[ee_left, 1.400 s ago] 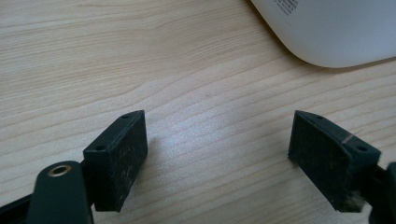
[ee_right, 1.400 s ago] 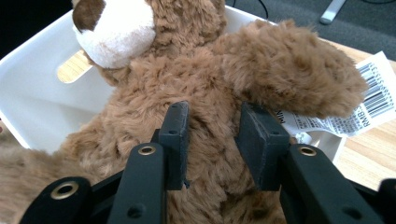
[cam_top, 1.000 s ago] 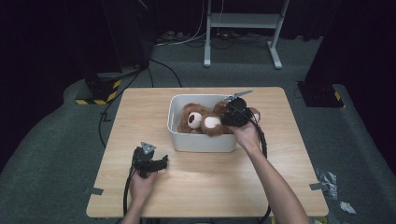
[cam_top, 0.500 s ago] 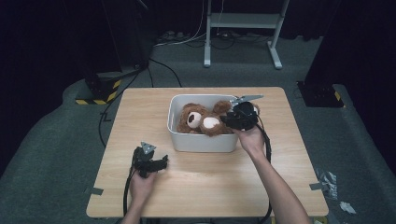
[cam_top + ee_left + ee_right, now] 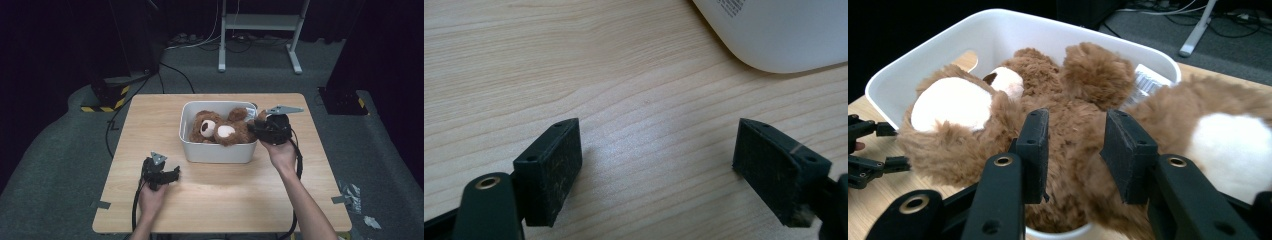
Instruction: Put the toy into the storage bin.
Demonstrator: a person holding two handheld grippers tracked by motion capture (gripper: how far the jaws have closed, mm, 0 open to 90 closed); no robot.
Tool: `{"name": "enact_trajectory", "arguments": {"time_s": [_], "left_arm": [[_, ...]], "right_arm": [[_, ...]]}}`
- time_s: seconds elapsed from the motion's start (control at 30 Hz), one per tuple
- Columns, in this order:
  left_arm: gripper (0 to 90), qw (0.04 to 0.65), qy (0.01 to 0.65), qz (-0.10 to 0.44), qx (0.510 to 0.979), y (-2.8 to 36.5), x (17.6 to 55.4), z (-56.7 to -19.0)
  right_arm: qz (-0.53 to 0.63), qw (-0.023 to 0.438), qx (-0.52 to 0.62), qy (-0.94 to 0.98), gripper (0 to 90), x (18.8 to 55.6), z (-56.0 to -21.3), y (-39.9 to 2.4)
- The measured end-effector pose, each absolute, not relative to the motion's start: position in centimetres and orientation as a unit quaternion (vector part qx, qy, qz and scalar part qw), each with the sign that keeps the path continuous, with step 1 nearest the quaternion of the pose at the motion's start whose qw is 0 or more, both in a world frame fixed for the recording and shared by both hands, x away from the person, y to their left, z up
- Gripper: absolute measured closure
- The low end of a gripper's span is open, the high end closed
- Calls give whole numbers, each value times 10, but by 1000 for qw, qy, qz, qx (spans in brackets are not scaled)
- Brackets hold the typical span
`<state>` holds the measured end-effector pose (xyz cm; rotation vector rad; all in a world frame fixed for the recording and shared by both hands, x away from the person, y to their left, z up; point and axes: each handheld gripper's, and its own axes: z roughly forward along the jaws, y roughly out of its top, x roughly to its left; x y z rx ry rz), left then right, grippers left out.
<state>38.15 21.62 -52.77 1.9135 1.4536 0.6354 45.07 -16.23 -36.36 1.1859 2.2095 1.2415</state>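
Teddy bear (image 5: 1068, 125) pinched by right gripper (image 5: 1075, 145), shifted toward bin (image 5: 192, 150) edge; lift-out starting. Left gripper (image 5: 656, 165) jaws wide, idle on desk (image 5: 624, 75).

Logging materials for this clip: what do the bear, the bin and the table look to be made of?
Bear: brown plush, long shaggy pile, with cream patches of shorter pile; soft, since the right gripper pinches a fold of it. Bin: white, probably plastic, with smooth rounded corners and a slight sheen. Table: pale wood grain, matte; whether solid wood or laminate cannot be told.

The white bin (image 5: 1013, 30) hides the teddy bear's (image 5: 1068, 120) lower body.
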Motion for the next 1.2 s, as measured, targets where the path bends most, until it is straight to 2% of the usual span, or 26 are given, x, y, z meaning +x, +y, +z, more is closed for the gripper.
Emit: {"name": "enact_trajectory", "arguments": {"time_s": [0.47,1.2], "left_arm": [[197,322,554,242,728,216,381,-528],[197,321,551,243,731,217,382,-527]], "right_arm": [[455,186,430,757,592,430,-359,-191],[481,206,462,716,549,410,-375,-235]]}}
